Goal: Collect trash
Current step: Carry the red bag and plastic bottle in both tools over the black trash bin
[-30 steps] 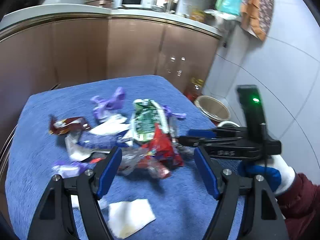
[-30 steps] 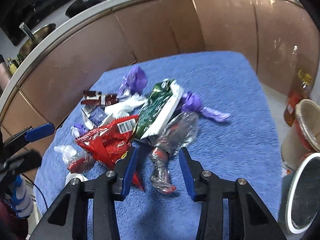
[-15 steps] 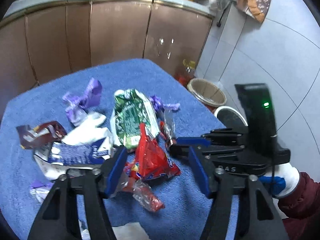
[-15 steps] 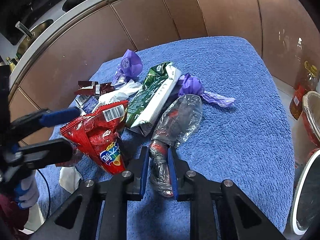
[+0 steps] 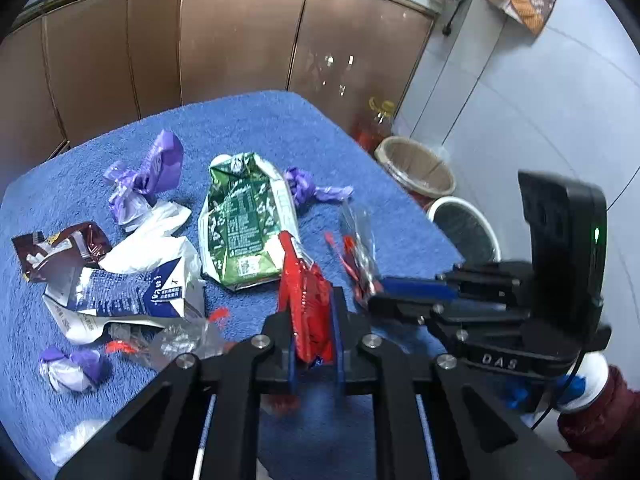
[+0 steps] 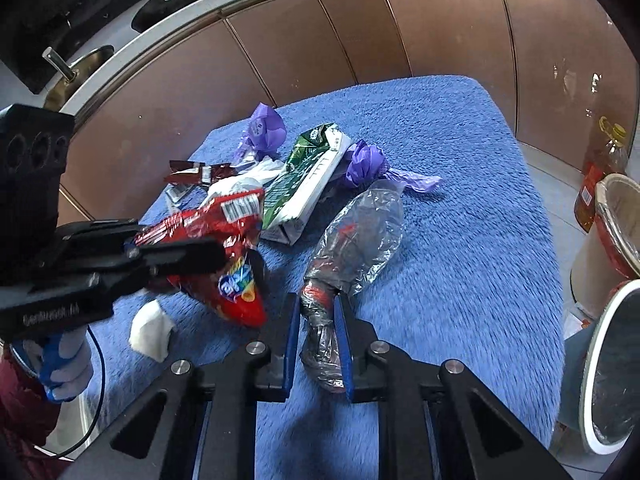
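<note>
Clearing has only just started: both grippers have a piece, but nothing has reached a bin yet. The left gripper (image 5: 314, 344), whose jaws have just been closing, is clamped on the red snack bag (image 5: 306, 300). The right gripper (image 6: 318, 344) has its jaws pressed together on the crumpled clear wrapper (image 6: 352, 248), which trails forward across the blue-covered bench (image 6: 460, 208).

Left behind are the green carton (image 5: 240, 216), a blue-and-white carton (image 5: 120, 292), purple wrappers (image 5: 148, 172), a brown wrapper (image 5: 60, 246) and white scraps.

Off the bench's right edge stand two bins, a tan bin (image 5: 416, 166) and a white-rimmed bin (image 5: 464, 224), close below. That side looks open for carrying; cabinets close off the far side.
</note>
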Action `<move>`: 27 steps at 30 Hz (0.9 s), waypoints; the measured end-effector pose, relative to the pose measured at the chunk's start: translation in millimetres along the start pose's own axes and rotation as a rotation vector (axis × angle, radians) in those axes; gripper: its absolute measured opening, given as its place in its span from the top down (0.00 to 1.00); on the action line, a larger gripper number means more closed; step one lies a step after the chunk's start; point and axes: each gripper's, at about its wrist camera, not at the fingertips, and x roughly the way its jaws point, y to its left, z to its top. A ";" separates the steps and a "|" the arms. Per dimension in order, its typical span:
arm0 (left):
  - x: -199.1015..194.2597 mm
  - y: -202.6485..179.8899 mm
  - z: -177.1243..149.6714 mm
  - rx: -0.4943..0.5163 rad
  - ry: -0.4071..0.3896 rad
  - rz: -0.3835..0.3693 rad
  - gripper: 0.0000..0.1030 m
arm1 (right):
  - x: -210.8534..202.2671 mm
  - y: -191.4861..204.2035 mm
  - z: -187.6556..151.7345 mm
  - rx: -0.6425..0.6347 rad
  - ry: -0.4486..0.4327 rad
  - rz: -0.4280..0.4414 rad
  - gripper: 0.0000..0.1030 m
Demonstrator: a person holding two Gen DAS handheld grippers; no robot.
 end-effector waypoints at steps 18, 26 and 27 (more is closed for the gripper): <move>-125.7 -0.3 -11.9 -0.264 -0.194 -0.137 0.89 | -78.5 64.8 -34.8 -0.060 -0.115 0.018 0.84; -158.4 -25.1 -20.2 -0.223 -0.245 -0.119 0.89 | -111.5 69.6 -44.8 -0.063 -0.183 0.000 0.84; -159.6 -30.2 -19.3 -0.216 -0.246 -0.120 0.89 | -113.6 66.9 -44.3 -0.061 -0.189 -0.004 0.84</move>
